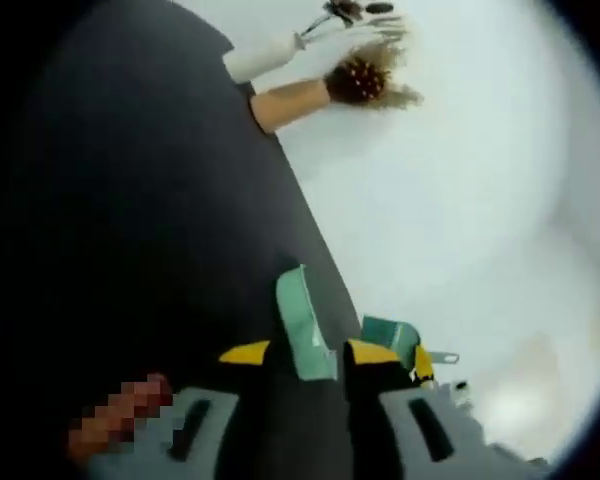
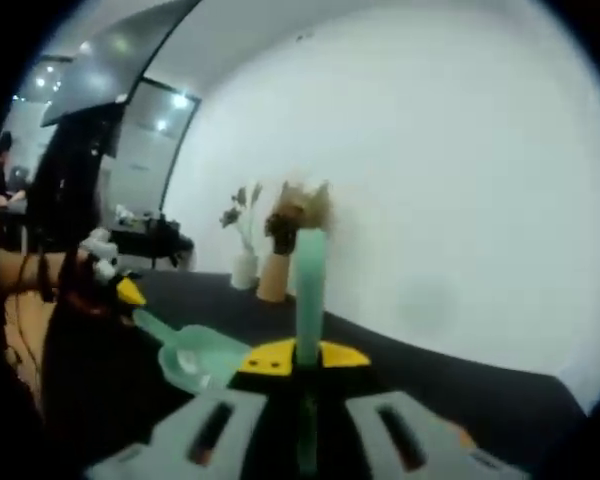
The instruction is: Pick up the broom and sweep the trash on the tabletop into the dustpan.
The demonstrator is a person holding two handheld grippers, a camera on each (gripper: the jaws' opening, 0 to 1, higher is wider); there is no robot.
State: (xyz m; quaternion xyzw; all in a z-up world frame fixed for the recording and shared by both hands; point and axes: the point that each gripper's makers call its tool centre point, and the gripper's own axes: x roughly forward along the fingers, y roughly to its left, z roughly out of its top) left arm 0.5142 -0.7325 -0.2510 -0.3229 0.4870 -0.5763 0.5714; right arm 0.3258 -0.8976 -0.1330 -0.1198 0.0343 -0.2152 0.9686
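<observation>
**Broom and dustpan held above dark bench**

In the right gripper view, the right claw is seen clenched on the pale green plastic handle of the broom, which stands upright between the yellow-tipped jaws. Just beside it, to the left, the pale green plastic dustpan is held out over the black bench by the left claw, its scoop turned toward the broom. Behind the broom handle, a tan cylindrical vase of dried brown flowers and a small white vase with sprigs are set on the bench near the white wall.

In the left gripper view, the left claw is shown grasping the dustpan by its flat green handle, which rises between the yellow tips. A further green part is visible just beside the right-hand jaw. Farther off, at the edge of the dark bench, the tan vase and the white vase appear tilted with the camera.
</observation>
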